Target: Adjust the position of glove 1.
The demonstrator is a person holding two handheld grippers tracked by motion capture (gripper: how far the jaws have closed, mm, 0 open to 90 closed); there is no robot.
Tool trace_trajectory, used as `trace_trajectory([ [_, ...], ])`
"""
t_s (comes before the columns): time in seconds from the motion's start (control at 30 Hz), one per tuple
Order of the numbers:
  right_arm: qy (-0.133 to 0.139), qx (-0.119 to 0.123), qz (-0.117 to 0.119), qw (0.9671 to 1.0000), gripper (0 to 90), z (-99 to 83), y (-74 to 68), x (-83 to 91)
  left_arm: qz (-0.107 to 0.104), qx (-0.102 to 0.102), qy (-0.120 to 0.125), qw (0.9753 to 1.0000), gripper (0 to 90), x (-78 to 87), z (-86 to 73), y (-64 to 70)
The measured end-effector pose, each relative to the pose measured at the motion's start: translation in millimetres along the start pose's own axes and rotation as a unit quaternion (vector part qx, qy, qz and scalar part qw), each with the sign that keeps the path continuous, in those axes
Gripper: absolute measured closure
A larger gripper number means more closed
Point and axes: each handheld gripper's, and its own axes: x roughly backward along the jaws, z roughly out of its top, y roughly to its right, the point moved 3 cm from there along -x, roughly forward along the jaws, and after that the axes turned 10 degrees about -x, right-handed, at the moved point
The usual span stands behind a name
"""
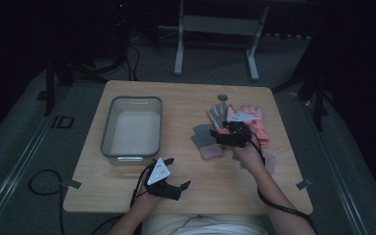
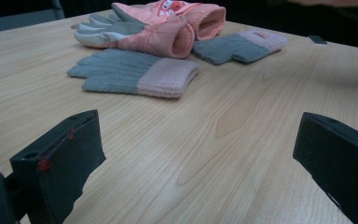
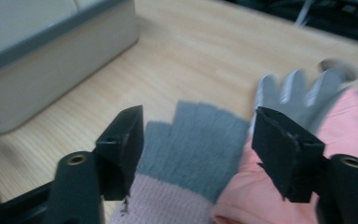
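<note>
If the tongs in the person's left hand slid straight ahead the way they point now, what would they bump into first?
Most likely the grey knit glove with the pink cuff, lying flat straight ahead of the open left tongs. Bare table lies between them. The puffy pink glove sits behind it, though depth is hard to judge.

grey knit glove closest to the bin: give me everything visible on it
The grey knit glove is ribbed knit, grey over the hand and fingers, with a pale pink cuff. It lies flat on the wooden table, apart from the grey bin, its fingers toward the bin. Beside it lies the padded pink glove; whether they touch is unclear. The right gripper hovers open over its cuff end, fingers straddling it, not yet closed on it.
</note>
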Motion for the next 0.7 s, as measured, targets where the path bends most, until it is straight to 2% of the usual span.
trace_trajectory([
  [0.1, -0.022, 0.004, 0.001, 0.9997, 40.7, -7.2, 1.5, -15.8, -0.001, -0.001, 0.0, 1.0, 1.1, 0.1, 0.0, -0.1],
  [0.2, -0.043, -0.002, 0.005, 0.9991, 44.4, -11.9, 3.5, -27.4, -0.002, -0.001, 0.0, 1.0, 1.1, 0.2, -0.1, -0.1],
  [0.3, -0.063, -0.004, -0.002, 0.998, 47.9, -15.3, 6.0, -38.8, -0.002, -0.001, 0.0, 1.0, 1.1, 0.2, -0.1, -0.1],
  [0.33, -0.072, -0.004, 0.0, 0.9974, 51.5, -16.0, 6.9, -42.1, -0.002, -0.001, 0.0, 1.0, 1.1, 0.2, -0.1, -0.1],
  [0.43, -0.097, -0.017, 0.005, 0.9951, 53.2, -17.5, 10.1, -52.6, -0.003, -0.001, 0.0, 1.0, 1.1, 0.1, -0.1, 0.1],
  [0.5, -0.107, -0.009, -0.013, 0.9941, 54.7, -18.4, 11.4, -58.0, -0.003, 0.0, 0.0, 1.0, 1.1, 0.1, -0.1, -0.1],
  [0.57, -0.114, -0.009, -0.017, 0.9933, 55.3, -19.3, 11.6, -63.1, -0.003, 0.0, 0.001, 1.0, 1.1, 0.1, -0.1, -0.3],
  [0.7, -0.134, 0.008, -0.043, 0.99, 55.0, -23.7, 9.9, -72.7, -0.003, 0.0, 0.0, 1.0, 1.1, 0.1, -0.1, 0.0],
])
